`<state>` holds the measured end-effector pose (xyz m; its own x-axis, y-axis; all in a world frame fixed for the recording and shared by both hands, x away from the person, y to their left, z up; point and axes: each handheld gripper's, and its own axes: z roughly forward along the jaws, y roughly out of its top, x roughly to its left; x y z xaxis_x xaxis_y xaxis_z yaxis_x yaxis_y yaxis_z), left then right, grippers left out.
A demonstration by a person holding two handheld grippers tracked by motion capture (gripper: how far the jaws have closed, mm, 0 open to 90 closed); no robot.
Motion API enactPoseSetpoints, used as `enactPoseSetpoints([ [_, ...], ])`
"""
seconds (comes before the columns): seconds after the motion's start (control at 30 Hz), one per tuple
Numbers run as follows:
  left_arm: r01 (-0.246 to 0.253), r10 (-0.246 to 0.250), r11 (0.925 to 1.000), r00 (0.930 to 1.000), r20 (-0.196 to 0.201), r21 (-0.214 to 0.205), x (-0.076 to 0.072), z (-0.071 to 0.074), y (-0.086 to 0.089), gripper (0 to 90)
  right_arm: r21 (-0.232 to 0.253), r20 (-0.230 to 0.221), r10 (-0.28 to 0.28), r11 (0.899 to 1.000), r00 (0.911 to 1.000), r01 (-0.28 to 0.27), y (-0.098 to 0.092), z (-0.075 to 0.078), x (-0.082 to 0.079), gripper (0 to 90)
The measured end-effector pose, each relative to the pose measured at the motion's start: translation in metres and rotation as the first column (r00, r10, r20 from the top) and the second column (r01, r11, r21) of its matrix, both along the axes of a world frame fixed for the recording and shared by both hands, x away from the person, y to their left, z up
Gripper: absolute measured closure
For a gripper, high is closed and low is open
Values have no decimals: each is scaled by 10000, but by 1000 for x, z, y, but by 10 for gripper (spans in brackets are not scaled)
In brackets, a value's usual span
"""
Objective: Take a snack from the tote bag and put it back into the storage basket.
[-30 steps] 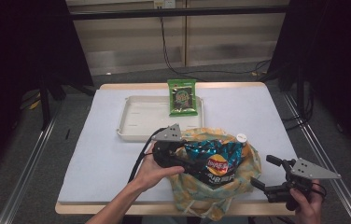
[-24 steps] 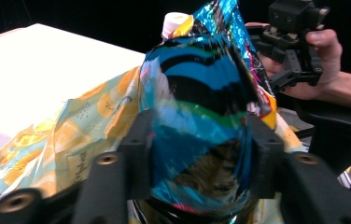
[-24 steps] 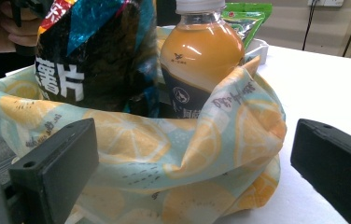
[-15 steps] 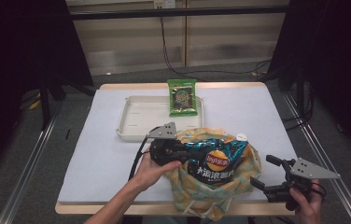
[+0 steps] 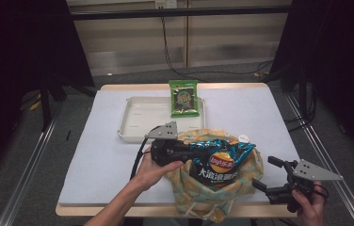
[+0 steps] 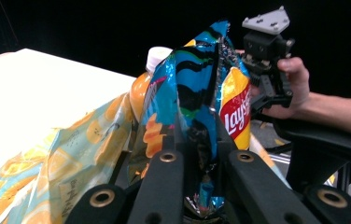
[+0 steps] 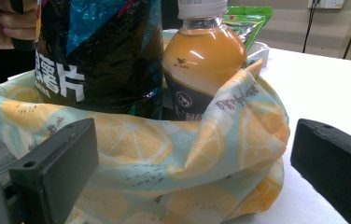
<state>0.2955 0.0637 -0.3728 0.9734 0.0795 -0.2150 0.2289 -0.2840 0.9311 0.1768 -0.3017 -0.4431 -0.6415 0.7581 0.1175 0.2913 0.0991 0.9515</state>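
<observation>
A blue Lay's chip bag (image 5: 217,162) stands in a lemon-print cloth bag (image 5: 184,188) at the table's front edge, next to an orange juice bottle (image 7: 201,60). My left gripper (image 5: 187,150) reaches in from the left. Its jaws have just been closing, and they now pinch the chip bag (image 6: 197,84) by its crimped edge. In the left gripper view, the gripper (image 6: 198,135) has foil squeezed between its pads. My right gripper (image 5: 263,172) is held open just right of the cloth bag. Its wide jaws (image 7: 194,154) frame the cloth bag (image 7: 164,149) without touching it.
A white tray (image 5: 137,122) lies behind the cloth bag. A green snack packet (image 5: 183,98) rests across the tray's far right rim. The white table top (image 5: 95,155) stretches to the left of the bag, and the right of the table is bare too.
The left gripper's jaws have closed on the chip bag's edge and the hand has drawn slightly left, pulling the bag with it. The right gripper has kept still.
</observation>
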Motion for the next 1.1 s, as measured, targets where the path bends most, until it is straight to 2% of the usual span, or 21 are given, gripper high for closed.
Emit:
enactPoseSetpoints([
  [0.13, -1, 1, 10000, 10000, 44, 39, 0, 4, 1, 882, 67, -11, -39, 10000, 10000, 39, 0, 0, -1, 4],
  [0.47, 52, -42, 9989, 9997, 221, -463, -3, 21, 1, 888, -13, 31, -12, 10000, 10000, 12, -1, 1, -4, 4],
  [0.6, 103, -80, 9985, 9990, 449, -529, -4, 34, -1, 889, -92, 139, -61, 9999, 9999, 63, -1, 2, -5, 4],
  [0.63, 185, -158, 9983, 9986, 500, -547, -3, 41, -3, 889, -93, 170, -55, 9999, 9998, 56, -1, 2, -5, 4],
  [0.67, 185, -158, 9983, 9986, 500, -547, -3, 41, -3, 889, -93, 170, -55, 9999, 9998, 56, -1, 2, -5, 4],
  [0.7, 202, -177, 9990, 9980, 604, -410, -3, 45, -4, 889, -119, 152, 6, 9999, 9999, -4, -2, 3, -6, 4],
  [0.8, 292, -260, 9986, 9971, 716, -439, -3, 54, -6, 889, -45, 283, -101, 9999, 9995, 102, -3, 4, -7, 3],
  [0.87, 351, -314, 9980, 9970, 710, -525, -1, 59, -7, 889, 113, 387, -81, 9999, 9992, 77, -3, 4, -7, 0],
  [1.07, 434, -380, 9974, 9951, 912, -577, 0, 74, -8, 890, 160, 430, -136, 9998, 9990, 129, -3, 4, -7, 0],
  [1.1, 458, -393, 9966, 9948, 938, -688, 0, 80, -7, 891, 133, 439, -143, 9998, 9989, 137, -3, 4, -7, 0],
])
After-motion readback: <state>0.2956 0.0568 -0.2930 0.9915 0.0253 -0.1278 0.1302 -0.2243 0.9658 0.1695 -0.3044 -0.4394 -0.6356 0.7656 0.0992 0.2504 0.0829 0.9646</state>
